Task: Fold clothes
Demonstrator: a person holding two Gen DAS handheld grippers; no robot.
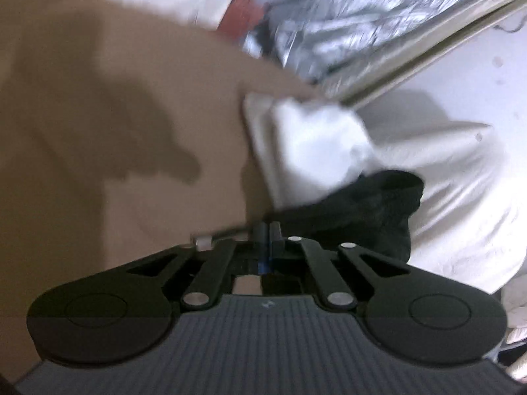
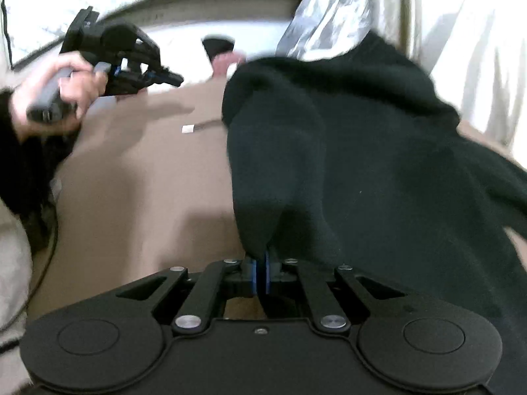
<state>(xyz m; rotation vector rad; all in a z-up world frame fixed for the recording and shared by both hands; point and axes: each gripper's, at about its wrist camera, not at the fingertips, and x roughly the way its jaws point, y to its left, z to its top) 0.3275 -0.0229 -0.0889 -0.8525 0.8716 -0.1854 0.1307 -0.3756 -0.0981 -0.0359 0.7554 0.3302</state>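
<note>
A black garment [image 2: 362, 151] lies bunched on the tan surface [image 2: 138, 197] and fills the right of the right wrist view. My right gripper [image 2: 262, 263] is shut on a fold of the black garment at its near edge. My left gripper [image 1: 268, 230] has its jaws together with nothing between them, hovering over the tan surface [image 1: 115, 115] just left of the black garment [image 1: 362, 210]. It also shows in the right wrist view [image 2: 174, 79], held in a hand at the upper left, apart from the garment.
A white crumpled cloth [image 1: 313, 151] lies beside the black garment. A silver quilted cover [image 1: 346, 33] and cream bedding [image 1: 461, 181] lie beyond. A small white tag [image 2: 188, 129] lies on the tan surface. A cable [image 2: 42, 263] runs along the left edge.
</note>
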